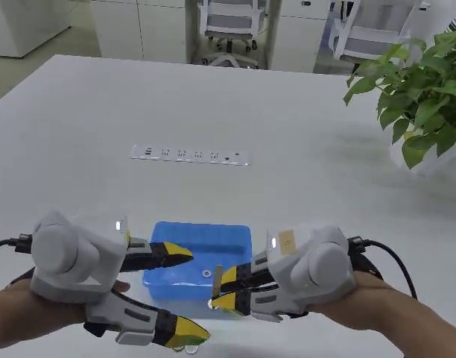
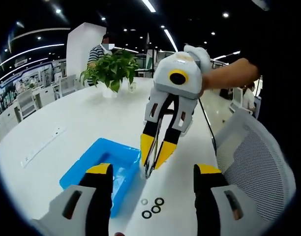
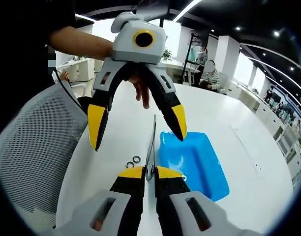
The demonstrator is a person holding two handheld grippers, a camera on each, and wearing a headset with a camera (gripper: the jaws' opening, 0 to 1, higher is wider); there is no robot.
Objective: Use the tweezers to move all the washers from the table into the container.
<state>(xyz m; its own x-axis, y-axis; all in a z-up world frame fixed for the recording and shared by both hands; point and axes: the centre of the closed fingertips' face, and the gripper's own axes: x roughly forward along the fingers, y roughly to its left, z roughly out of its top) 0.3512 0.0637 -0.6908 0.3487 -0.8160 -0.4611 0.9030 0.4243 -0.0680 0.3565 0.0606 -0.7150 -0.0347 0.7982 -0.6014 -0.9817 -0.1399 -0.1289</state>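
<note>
The blue container [image 1: 202, 242] sits at the table's near edge between both grippers. One small washer [image 1: 206, 274] lies inside it. Up to 3 washers [image 2: 153, 209] lie together on the table just beside the container [image 2: 106, 162], close to the table edge; they appear as dark rings [image 3: 133, 161] in the right gripper view. My right gripper [image 1: 229, 289] is shut on the thin metal tweezers [image 3: 151, 142], whose tips hang above the container's near corner. My left gripper [image 1: 185, 294] stands open, its jaws spread wide, facing the right gripper [image 2: 155, 150].
A white power strip [image 1: 191, 155] lies mid-table beyond the container. A potted plant [image 1: 418, 89] stands at the far right. Office chairs [image 1: 232, 30] stand past the far edge, and a mesh chair [image 2: 254, 157] is close to the near table edge.
</note>
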